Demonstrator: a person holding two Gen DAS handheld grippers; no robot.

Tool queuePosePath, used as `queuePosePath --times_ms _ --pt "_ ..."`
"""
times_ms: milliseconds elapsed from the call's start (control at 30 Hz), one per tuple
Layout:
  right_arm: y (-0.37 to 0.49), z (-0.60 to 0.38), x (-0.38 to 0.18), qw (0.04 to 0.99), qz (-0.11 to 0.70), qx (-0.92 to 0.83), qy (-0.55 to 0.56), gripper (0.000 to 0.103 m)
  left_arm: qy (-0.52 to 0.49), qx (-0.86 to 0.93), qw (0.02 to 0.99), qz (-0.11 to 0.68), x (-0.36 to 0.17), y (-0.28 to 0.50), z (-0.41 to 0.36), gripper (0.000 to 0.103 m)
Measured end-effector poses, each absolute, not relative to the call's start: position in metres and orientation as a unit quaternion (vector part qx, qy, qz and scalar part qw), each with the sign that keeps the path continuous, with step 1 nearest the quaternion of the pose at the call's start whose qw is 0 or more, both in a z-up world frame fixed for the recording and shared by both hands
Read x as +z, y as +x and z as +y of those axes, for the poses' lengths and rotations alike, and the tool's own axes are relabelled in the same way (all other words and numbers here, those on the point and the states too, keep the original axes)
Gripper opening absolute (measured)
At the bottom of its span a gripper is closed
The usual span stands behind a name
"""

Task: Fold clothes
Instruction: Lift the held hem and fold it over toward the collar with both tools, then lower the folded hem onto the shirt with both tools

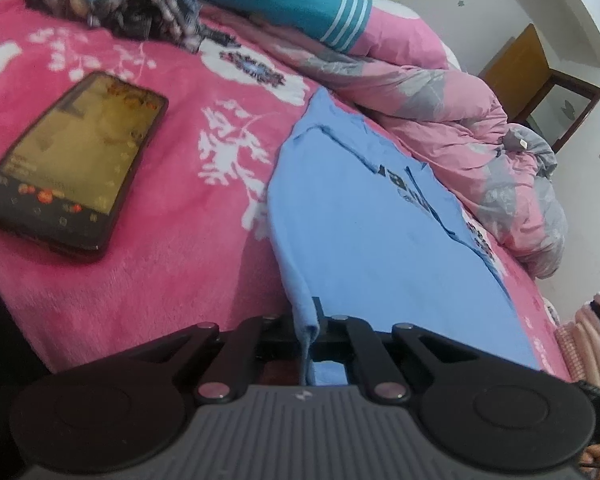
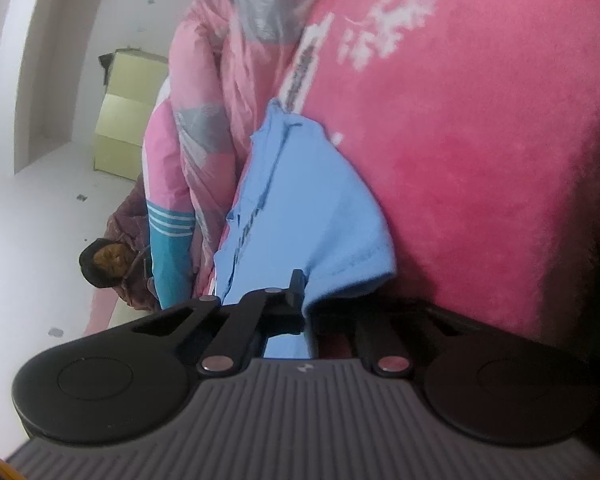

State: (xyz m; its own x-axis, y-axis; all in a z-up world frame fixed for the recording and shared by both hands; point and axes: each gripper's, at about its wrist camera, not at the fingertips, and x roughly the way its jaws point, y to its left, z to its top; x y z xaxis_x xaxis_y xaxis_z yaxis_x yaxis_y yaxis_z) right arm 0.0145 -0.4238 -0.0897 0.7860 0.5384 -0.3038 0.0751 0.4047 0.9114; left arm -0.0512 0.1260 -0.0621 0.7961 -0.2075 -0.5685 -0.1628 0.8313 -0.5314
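A light blue T-shirt (image 1: 372, 240) with dark lettering lies spread on the pink floral blanket (image 1: 160, 272). My left gripper (image 1: 310, 322) is shut on the shirt's near left corner, and a strip of blue cloth hangs down between its jaws. In the right wrist view the same blue T-shirt (image 2: 304, 208) bunches up against the blanket (image 2: 480, 140). My right gripper (image 2: 306, 300) is shut on the shirt's near edge, with cloth draped over its right finger and hiding it.
A black phone (image 1: 76, 160) with a lit screen lies on the blanket left of the shirt. A crumpled pink-and-grey quilt (image 1: 452, 120) borders the shirt's far side, with piled clothes (image 1: 140, 4) behind. A person (image 2: 112, 264) is beyond the quilt near yellow boxes (image 2: 124, 116).
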Motion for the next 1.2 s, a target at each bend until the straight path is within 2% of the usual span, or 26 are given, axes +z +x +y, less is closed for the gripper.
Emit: queuePosePath --times_ms 500,833,1200 --pt "-0.008 -0.424 -0.033 0.832 0.209 0.186 0.479 0.001 -0.268 -0.033 0.928 0.255 -0.016 -0.084 0.122 0.003" --pt "-0.042 -0.43 -0.014 0.836 0.201 0.2 0.47 0.001 -0.272 -0.045 0.932 0.235 0.006 -0.13 0.128 0.003" --pt "-0.135 -0.441 0.004 0.835 0.206 0.21 0.465 0.001 -0.293 -0.063 0.927 0.224 0.038 -0.213 0.132 0.003"
